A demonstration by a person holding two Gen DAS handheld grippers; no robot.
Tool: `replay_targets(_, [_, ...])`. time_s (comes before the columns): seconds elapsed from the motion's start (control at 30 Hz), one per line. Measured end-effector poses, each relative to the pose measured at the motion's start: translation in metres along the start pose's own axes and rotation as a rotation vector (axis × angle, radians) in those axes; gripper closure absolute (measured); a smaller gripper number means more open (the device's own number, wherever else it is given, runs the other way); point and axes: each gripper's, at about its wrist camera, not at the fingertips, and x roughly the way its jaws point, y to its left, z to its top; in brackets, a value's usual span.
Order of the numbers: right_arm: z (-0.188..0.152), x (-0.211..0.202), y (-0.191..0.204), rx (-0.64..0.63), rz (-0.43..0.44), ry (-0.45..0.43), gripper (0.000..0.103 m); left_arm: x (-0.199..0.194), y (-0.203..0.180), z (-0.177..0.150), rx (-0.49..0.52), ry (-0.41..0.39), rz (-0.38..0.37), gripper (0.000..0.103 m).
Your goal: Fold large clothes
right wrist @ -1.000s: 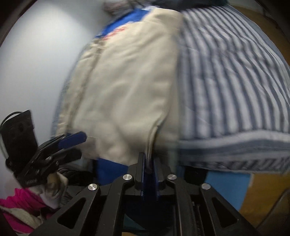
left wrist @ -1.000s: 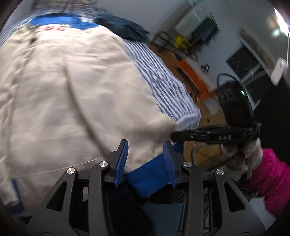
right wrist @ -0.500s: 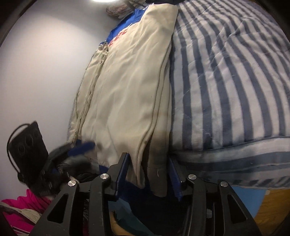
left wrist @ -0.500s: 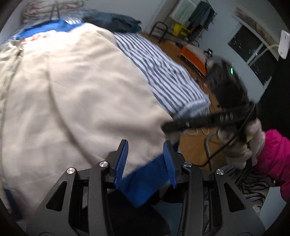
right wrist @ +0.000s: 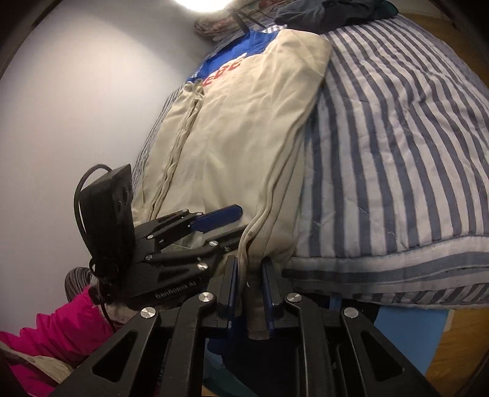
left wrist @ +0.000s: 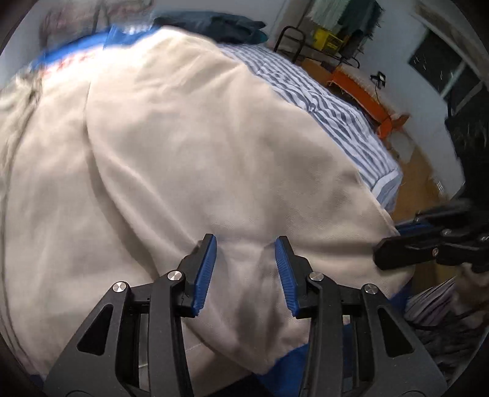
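- The left gripper [left wrist: 246, 268] pointed steeply down over the near end of a beige garment [left wrist: 183, 158]; its blue pads [left wrist: 204, 274] stood apart, with cloth bunched in the gap, and whether they pressed on it could not be told.
- From the right wrist view, that gripper [right wrist: 226, 227] sat low at the garment's near end, one blue pad above the cloth and the black finger below.
- The right gripper [right wrist: 248, 274] had its jaws closing, nearly together, with the garment's hemmed corner between the pads [right wrist: 229, 281]; the folded edge ran up out of the gap.
- In the left wrist view the right gripper [left wrist: 397, 247] showed only as black fingers at the right edge, against the garment's near right corner.
- The garment [right wrist: 244, 128] lay lengthwise along the left side of a bed, its near end hanging over the bed's edge.
- Under it at the far end lay a blue garment [right wrist: 244, 52] with red lettering.
- A blue-and-white striped quilt [right wrist: 397, 137] covered the bed to the right.
- Dark clothes [right wrist: 321, 12] were piled at the far end of the bed.
- A pink sleeve [right wrist: 61, 329] showed at the lower left, behind the left gripper.
- An orange bench [left wrist: 363, 97] stood on the wooden floor beyond the bed.
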Motion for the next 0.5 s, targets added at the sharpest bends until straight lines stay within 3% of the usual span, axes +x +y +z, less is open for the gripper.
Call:
replay_targets(0.1, [0.006, 0.0, 0.022, -0.055, -0.01, -0.024, 0.09, -0.01, 0.019, 0.003, -0.113, 0.017, -0.093, 0.064])
replay_targets(0.17, [0.011, 0.002, 0.039, -0.114, -0.025, -0.03, 0.091, -0.027, 0.035, 0.005, -0.188, -0.007, -0.117, 0.063])
replay_targets(0.33, [0.03, 0.03, 0.081, -0.206, -0.021, 0.003, 0.091, -0.096, 0.08, 0.004, -0.292, -0.145, -0.095, 0.063])
replay_targets(0.5, [0.045, 0.085, 0.117, -0.286, -0.024, 0.081, 0.091, -0.155, 0.125, -0.005, -0.377, -0.266, -0.046, 0.064])
